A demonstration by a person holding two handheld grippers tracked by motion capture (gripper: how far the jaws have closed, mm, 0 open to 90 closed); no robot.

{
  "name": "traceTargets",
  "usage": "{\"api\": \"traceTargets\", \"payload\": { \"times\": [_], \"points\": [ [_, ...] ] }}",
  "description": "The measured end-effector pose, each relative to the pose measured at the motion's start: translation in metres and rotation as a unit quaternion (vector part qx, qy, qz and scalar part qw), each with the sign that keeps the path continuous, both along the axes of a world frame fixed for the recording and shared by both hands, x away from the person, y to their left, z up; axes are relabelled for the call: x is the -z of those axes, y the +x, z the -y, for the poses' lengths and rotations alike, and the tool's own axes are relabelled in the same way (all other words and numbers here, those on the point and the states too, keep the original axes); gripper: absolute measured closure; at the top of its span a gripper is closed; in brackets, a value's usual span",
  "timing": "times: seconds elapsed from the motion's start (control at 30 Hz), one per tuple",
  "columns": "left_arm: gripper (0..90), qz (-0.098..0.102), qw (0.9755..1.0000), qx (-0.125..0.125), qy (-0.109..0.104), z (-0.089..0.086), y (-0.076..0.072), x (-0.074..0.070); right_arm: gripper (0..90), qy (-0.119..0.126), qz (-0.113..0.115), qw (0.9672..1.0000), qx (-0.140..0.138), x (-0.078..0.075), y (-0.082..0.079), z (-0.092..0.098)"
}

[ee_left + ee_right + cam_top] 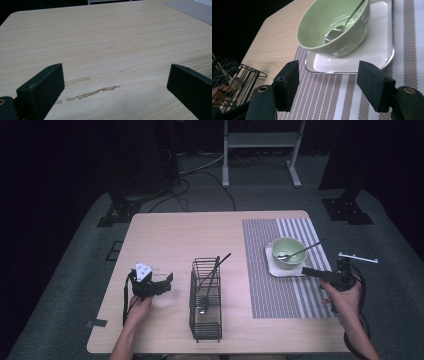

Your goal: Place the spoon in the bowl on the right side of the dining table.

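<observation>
High view: spoon (299, 252) lies in the bowl (288, 252), handle slanting up-right, beside the gaping, empty right hand-held gripper (314, 272).

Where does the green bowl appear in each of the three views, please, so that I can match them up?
High view: the green bowl sits right of centre on the white tray, a spoon resting in it.
Left gripper view: bare tabletop between the jaws; no bowl here.
Right gripper view: the bowl is at top centre, beyond the open jaws.
Shared landmark: the striped placemat, also at the left gripper view's top right corner.
</observation>
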State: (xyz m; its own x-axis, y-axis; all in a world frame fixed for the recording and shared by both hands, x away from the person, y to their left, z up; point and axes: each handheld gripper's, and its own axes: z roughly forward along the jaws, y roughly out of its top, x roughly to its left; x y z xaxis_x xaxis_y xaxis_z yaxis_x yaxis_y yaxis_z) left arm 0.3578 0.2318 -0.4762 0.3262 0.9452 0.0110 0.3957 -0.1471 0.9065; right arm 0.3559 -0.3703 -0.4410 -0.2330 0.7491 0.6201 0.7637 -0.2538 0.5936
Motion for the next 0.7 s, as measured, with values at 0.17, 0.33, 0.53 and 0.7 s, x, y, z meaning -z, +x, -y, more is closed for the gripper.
{"api": "traceTargets", "payload": {
  "times": [0.17,0.33,0.53,0.7],
  "points": [
    [0.4,0.000,1.0000,0.001,0.001,0.001,0.000,0.000,32.4,-0.001,0.001,1.0000,-0.006,0.002,-0.005,-0.005],
    [0.4,0.000,1.0000,0.000,0.000,0.001,0.000,0.000,31.7,0.000,0.003,0.9999,-0.012,0.002,-0.008,-0.010],
    [0.3,0.000,1.0000,0.000,0.000,0.001,0.000,0.000,30.7,-0.003,0.007,0.9997,-0.022,0.001,-0.011,-0.017],
    [0.4,0.000,1.0000,0.001,0.002,0.001,0.000,0.000,30.1,-0.003,0.009,0.9995,-0.029,-0.001,-0.015,-0.021]
  ]
}}
